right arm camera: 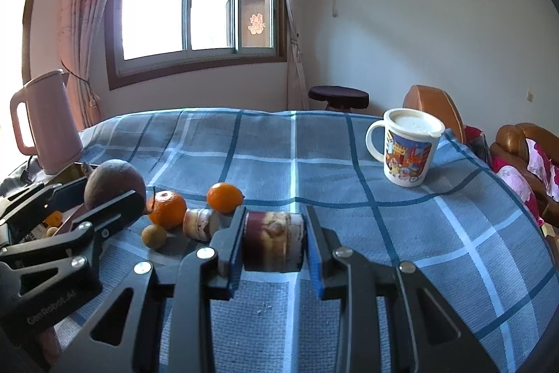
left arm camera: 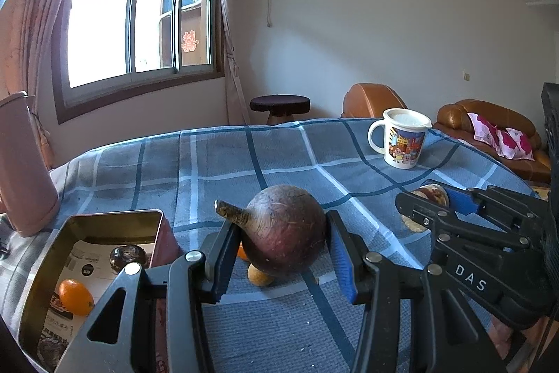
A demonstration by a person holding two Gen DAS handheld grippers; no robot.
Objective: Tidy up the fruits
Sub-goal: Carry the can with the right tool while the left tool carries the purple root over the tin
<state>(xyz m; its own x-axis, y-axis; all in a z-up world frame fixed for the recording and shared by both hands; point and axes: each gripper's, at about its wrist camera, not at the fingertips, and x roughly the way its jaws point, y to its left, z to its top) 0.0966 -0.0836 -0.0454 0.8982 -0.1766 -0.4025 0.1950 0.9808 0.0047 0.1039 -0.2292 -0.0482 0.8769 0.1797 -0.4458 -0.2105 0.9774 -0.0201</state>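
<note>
Left tongs [left arm camera: 283, 254] clamp the purple fruit [left arm camera: 284, 229] beside the tin [left arm camera: 104, 219]; right tongs [right arm camera: 274, 243] clamp a roll [right arm camera: 274, 240].

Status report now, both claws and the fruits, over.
Left claw shut on round dark purple fruit. Right claw shut on brown-and-cream roll. Open metal tin at left holds one orange. Nothing in the way.

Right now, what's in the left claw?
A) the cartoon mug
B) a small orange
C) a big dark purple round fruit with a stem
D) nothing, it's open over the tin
C: the left wrist view shows the left claw with its blue pads pressed on both sides of the dark purple round fruit; the small orange lies in the tin and the cartoon mug stands far back.
</note>
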